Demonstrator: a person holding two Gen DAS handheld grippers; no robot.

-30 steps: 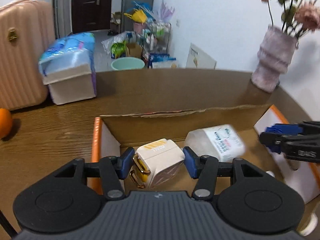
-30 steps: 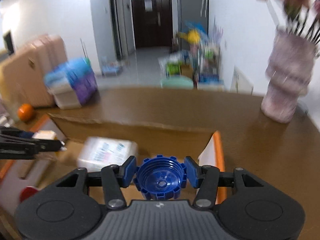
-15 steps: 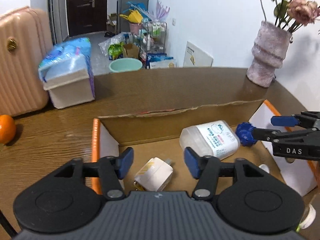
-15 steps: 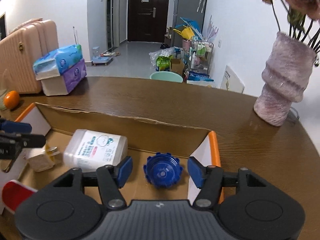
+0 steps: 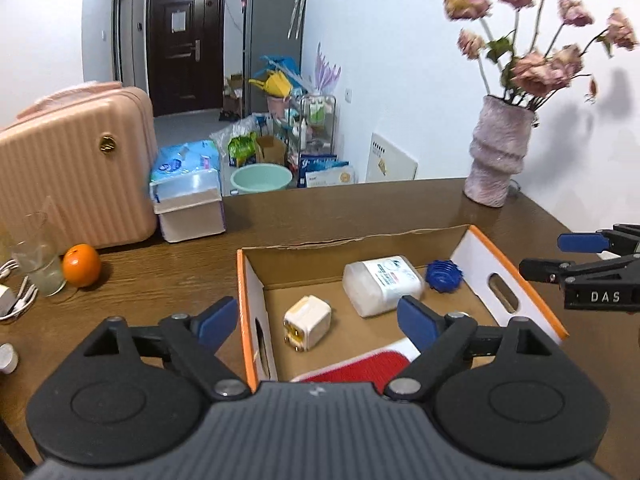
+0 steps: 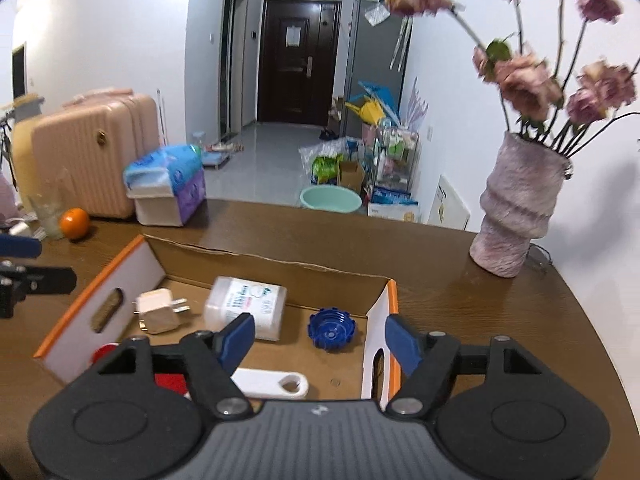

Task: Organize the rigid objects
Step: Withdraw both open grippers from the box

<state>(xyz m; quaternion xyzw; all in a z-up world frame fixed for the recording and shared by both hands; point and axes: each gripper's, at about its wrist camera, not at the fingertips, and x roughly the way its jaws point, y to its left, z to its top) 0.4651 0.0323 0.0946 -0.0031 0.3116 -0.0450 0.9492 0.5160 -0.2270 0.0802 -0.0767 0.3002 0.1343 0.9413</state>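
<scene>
An open cardboard box (image 5: 478, 252) with orange-edged white ends sits on the wooden table; it also shows in the right wrist view (image 6: 100, 280). Inside lie a white plug adapter (image 5: 307, 322) (image 6: 157, 315), a white plastic container (image 5: 382, 286) (image 6: 245, 306), a blue cap (image 5: 443, 276) (image 6: 331, 329), a red-and-white item (image 5: 360, 366) and a white opener (image 6: 272, 384). My left gripper (image 5: 318, 320) is open and empty above the box's near side. My right gripper (image 6: 320, 338) is open and empty above the box's right end; it also shows in the left wrist view (image 5: 560, 256).
A purple vase (image 5: 498, 160) (image 6: 520, 204) with dried flowers stands at the back right. An orange (image 5: 81, 265) (image 6: 74, 222), a glass (image 5: 36, 268), a tissue pack (image 5: 188, 200) (image 6: 168, 190) and a pink suitcase (image 5: 76, 168) are at the left. A cable and small white items lie at the far left edge.
Both grippers opened and let go: the adapter and the blue cap now lie in the box. Both grippers have pulled back and up from the box.
</scene>
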